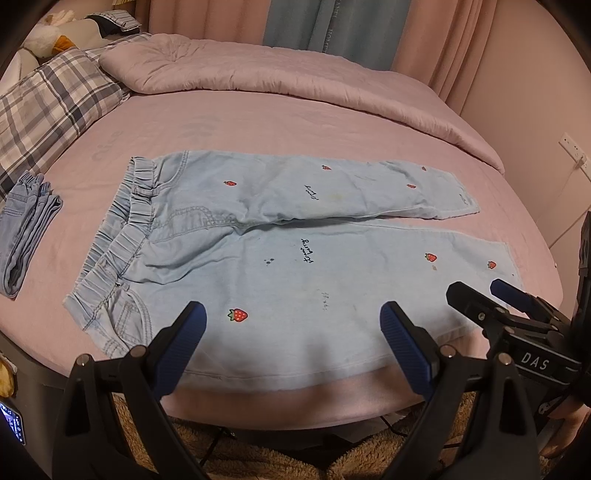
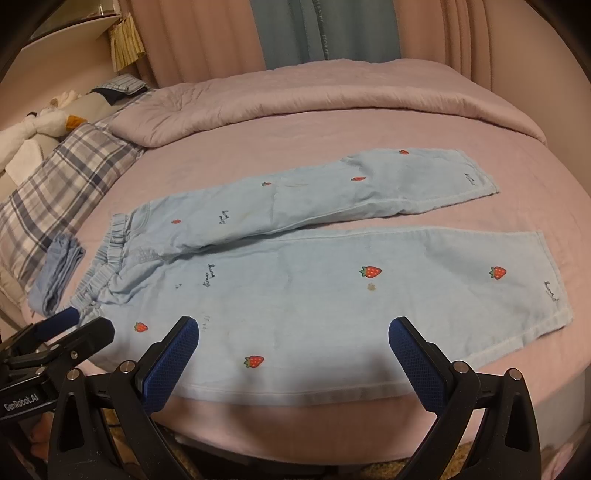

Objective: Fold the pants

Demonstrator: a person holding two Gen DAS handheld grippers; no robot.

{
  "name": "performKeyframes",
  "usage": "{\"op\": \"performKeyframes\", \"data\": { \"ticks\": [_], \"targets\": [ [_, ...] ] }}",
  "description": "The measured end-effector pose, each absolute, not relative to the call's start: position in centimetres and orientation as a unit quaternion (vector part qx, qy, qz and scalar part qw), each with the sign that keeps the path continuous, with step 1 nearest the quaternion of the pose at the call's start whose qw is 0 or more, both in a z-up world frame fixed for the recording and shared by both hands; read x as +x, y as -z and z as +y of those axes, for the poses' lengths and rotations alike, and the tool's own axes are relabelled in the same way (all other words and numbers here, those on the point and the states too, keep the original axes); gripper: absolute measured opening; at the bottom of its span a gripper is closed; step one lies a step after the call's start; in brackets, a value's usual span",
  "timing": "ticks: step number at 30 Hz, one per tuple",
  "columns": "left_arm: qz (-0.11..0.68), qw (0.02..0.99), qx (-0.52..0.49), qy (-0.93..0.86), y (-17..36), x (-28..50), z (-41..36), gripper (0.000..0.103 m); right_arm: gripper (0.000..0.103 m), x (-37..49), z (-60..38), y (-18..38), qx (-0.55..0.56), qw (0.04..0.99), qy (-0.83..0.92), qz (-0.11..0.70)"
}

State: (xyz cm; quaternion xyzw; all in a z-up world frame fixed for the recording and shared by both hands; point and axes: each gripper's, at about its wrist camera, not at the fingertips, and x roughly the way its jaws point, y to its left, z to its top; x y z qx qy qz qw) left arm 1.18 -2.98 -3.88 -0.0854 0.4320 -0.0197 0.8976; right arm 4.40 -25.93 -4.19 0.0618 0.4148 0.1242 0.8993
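Light blue pants [image 1: 295,280] with strawberry prints lie flat on the pink bed sheet [image 1: 258,125]. The elastic waistband [image 1: 122,229] is at the left and both legs run to the right, slightly spread. My left gripper [image 1: 291,314] hovers open over the near leg by the bed's front edge, with nothing between its blue pads [image 1: 402,339]. My right gripper [image 2: 293,325] is also open and empty, above the near leg [image 2: 369,302] closer to the hem [image 2: 554,291]. Each gripper shows in the other's view: the right gripper [image 1: 476,288] and the left gripper [image 2: 86,319].
A folded blue garment [image 1: 29,229] lies left of the waistband, beside a plaid pillow [image 1: 48,110]. A bunched pink quilt [image 1: 258,74] fills the back of the bed. Curtains [image 1: 332,22] hang behind. A shaggy rug [image 1: 258,450] lies below the front edge.
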Motion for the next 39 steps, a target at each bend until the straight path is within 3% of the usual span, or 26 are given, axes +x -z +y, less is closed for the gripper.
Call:
{"op": "performKeyframes", "data": {
  "ticks": [39],
  "targets": [
    [0.441, 0.891, -0.105, 0.031, 4.35, 1.43, -2.24, 0.094, 0.102, 4.25, -26.47, 4.57, 0.059, 0.901, -0.106, 0.417]
  ]
}}
